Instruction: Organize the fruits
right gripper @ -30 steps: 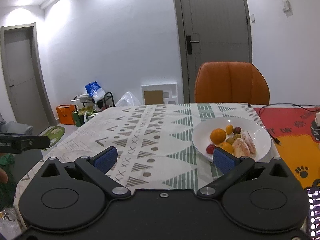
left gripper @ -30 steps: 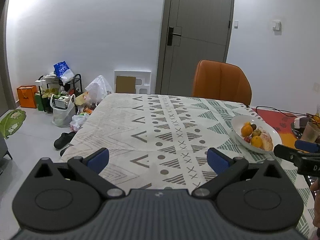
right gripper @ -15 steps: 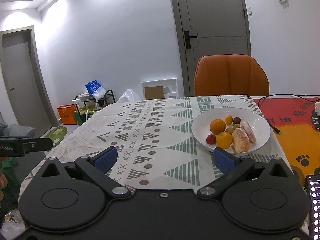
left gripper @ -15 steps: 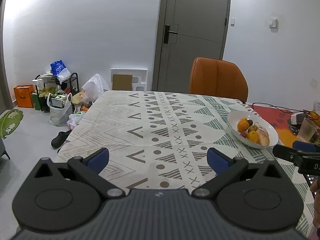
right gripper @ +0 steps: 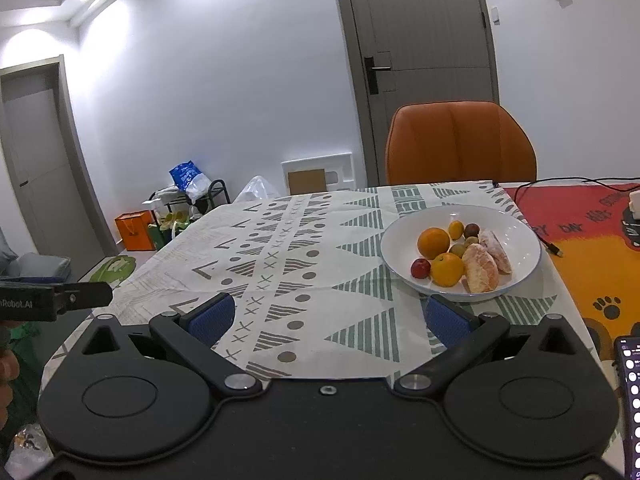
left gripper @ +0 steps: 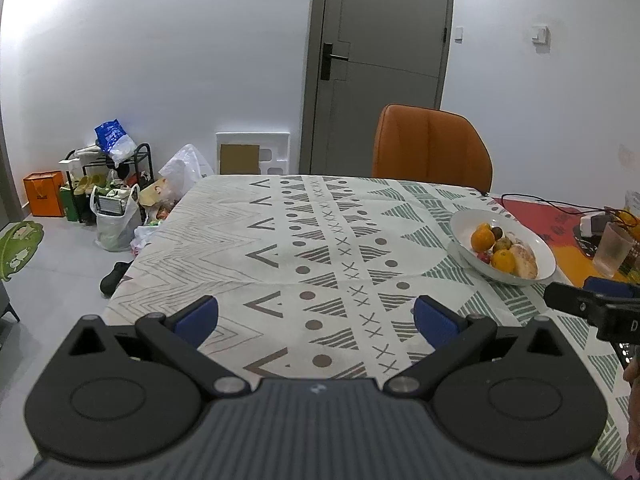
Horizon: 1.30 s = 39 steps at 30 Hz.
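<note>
A white bowl [right gripper: 516, 226] [left gripper: 466, 228] stands on the patterned tablecloth [right gripper: 304, 256] [left gripper: 304, 240], right of centre. In it lie two oranges [right gripper: 433, 243] [left gripper: 482, 238], a red plum [right gripper: 420, 268], peeled citrus segments [right gripper: 480, 272] and some small dark and yellow fruits. My right gripper [right gripper: 327, 322] is open above the near table edge, just left of the bowl, nothing between its blue pads. My left gripper [left gripper: 316, 318] is open too, over the cloth's near left part, far from the bowl. Each gripper's tip shows in the other view.
An orange chair [right gripper: 460, 142] stands at the table's far side before a grey door [left gripper: 380, 64]. A red-orange mat [right gripper: 592, 248] with cables, a plastic cup [left gripper: 612, 250] and a phone [right gripper: 630, 400] lie at the right. Bags and a shoe rack [left gripper: 112, 184] clutter the floor at left.
Both grippers have drawn back and risen slightly from the table; the bowl sits a little farther away in both views. Jaws stayed open.
</note>
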### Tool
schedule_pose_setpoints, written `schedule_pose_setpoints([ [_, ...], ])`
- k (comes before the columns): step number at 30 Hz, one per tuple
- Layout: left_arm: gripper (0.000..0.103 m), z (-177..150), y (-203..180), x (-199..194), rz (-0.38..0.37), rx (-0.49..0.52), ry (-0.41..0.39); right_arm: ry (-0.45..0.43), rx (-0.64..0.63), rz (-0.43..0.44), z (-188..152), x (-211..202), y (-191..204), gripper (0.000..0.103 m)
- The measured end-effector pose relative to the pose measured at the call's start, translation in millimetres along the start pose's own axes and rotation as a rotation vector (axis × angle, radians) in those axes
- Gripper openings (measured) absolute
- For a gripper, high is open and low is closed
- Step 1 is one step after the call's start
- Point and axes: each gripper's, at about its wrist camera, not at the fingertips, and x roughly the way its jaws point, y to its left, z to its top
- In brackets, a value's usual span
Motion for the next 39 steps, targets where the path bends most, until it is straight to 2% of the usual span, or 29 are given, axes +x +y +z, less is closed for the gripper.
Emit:
schedule_pose_setpoints([
  [39,0.103,-5.5,4.1,-0.6,0.027,-0.008,0.005,0.003,0.003,-0.009,-3.6,1.2,-1.0,0.103],
])
